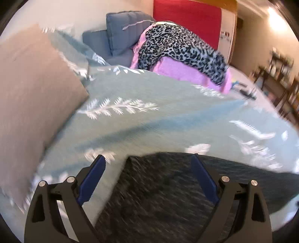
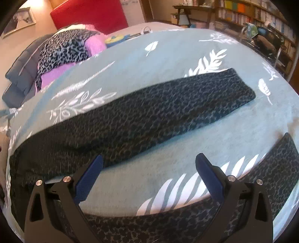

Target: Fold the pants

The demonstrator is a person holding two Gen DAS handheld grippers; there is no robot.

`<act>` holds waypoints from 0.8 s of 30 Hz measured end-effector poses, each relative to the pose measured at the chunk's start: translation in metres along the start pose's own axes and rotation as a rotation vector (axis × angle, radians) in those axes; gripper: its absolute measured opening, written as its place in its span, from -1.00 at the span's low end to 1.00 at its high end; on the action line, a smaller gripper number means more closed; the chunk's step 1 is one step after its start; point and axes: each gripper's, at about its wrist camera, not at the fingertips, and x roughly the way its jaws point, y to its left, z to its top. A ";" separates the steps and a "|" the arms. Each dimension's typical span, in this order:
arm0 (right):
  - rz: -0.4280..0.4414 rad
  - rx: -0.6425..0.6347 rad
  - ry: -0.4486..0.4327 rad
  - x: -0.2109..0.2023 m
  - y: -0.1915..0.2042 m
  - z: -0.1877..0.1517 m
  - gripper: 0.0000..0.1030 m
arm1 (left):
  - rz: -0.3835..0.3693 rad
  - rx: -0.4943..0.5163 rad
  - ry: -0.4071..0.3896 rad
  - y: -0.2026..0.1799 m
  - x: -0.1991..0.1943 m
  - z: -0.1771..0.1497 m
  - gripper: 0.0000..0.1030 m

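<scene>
Dark, leopard-speckled fabric: one pair of pants [image 2: 142, 112] lies spread flat on the teal bedspread [image 2: 130, 61], its two legs splayed apart so that each can be reached on its own. One leg runs away toward the far right of the bed; the other curves along the near edge, under your right gripper [image 2: 149, 177].

You hold that right gripper wide open and empty above the bare strip of bedspread between the two legs, its blue pads [image 2: 87, 179] clear of the cloth, likely lining up a pinch on the near leg to carry it over the far one.

Your left gripper [image 1: 147, 175] hangs just as wide and holds nothing, above the broad end of the pants [image 1: 158, 196], which fills the space between its fingers; motion blur hides whether the pads touch the fabric. That placement suits a grasp at the top end while the right takes a leg.

Two grippers, then, and one garment to fold, no fold yet made.

Farther up the bed sits one heap of laundry, judged to be waiting out of the way: a lighter leopard-print piece [image 1: 179, 50] draped over pink fabric [image 1: 179, 71], beside two grey-blue cushions [image 1: 123, 37]. One tan pillow [image 1: 31, 97] fills the left-wrist view's side, one red headboard [image 1: 186, 16] stands behind, and bookshelves [image 2: 252, 16] line the room.
</scene>
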 end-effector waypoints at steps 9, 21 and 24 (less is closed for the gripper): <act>0.000 -0.017 0.021 0.002 0.013 -0.008 0.95 | 0.008 0.264 0.106 -0.005 0.084 -0.011 0.77; 0.017 -0.028 0.036 0.007 0.033 -0.013 0.95 | -0.098 0.262 0.261 -0.007 0.112 -0.013 -0.13; 0.008 -0.018 0.034 0.008 0.028 -0.010 0.95 | -0.093 0.292 0.247 -0.017 0.096 -0.016 -0.31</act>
